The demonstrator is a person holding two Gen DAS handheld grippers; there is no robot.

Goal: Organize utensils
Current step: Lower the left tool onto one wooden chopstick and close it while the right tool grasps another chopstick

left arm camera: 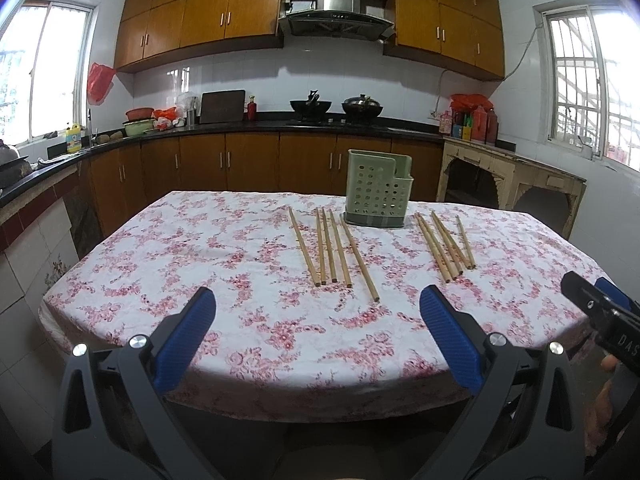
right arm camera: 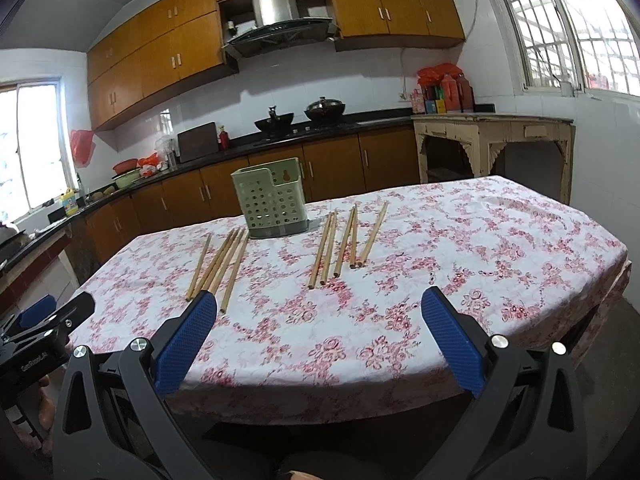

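Ten wooden chopsticks lie flat on a worktop (left arm camera: 248,320) covered with a white cloth printed with pink flowers. They form two groups, one on each side of a pale green holder (left arm camera: 376,194). The left group (left arm camera: 332,250) has five sticks lying roughly parallel, pointing away from the viewer; the stick nearest the holder is angled and reaches closest to the near edge. The right group (left arm camera: 446,246) has five sticks as well, some touching or crossing at their near ends. In the right wrist view the same groups appear, left (right arm camera: 218,266) and right (right arm camera: 346,240), with the holder (right arm camera: 272,202) between them at the far side.

The holder stands upright on a darker base, its walls pierced with rows of round holes. Nothing shows above its rim.

The left claw (left arm camera: 318,322) hovers over the near edge of the worktop, its blue-padded fingers (left arm camera: 186,332) wide apart and gripping nothing. The right claw (right arm camera: 320,322) hovers likewise near the front edge, fingers (right arm camera: 452,338) spread apart and empty. Each claw shows at the margin of the other's view, well apart from the chopsticks.

Behind the worktop runs a kitchen: brown cabinets (left arm camera: 248,162) under a black counter, two dark woks (left arm camera: 336,106) on the stove, a steel range hood (left arm camera: 338,8) above, and bright windows on both sides.
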